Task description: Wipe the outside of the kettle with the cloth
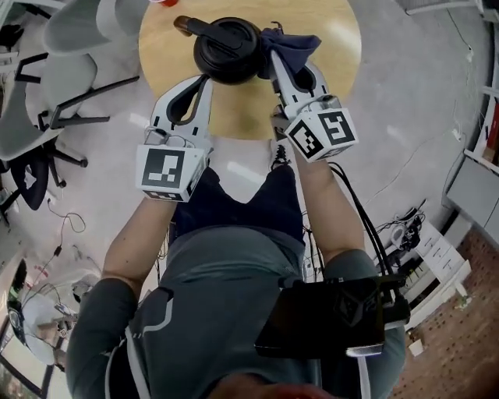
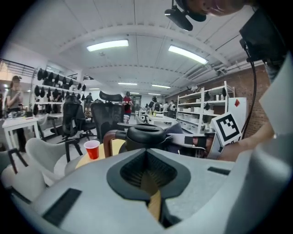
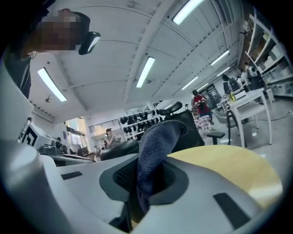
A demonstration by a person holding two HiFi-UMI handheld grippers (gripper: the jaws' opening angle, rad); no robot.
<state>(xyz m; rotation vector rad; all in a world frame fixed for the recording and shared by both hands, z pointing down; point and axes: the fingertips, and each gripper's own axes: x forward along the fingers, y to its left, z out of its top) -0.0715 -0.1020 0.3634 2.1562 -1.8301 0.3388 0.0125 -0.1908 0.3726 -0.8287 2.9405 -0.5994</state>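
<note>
A black kettle [image 1: 226, 48] with a brown handle [image 1: 183, 23] stands on the round wooden table [image 1: 331, 78]. My right gripper [image 1: 274, 58] is shut on a dark blue cloth [image 1: 292, 43], which lies against the kettle's right side. In the right gripper view the cloth [image 3: 158, 146] rises from between the jaws, and the kettle [image 3: 120, 150] shows dark just to the left. My left gripper [image 1: 204, 78] sits at the kettle's near left side, jaws together and holding nothing. The left gripper view looks over its tips [image 2: 147, 176] at the kettle [image 2: 145, 135] straight ahead.
A red cup [image 2: 92, 149] stands on the table's far left edge. Grey office chairs [image 1: 70, 78] crowd the floor at the left. Cables and a white shelf unit [image 1: 437, 257] lie at the right. People stand far off among desks and shelves.
</note>
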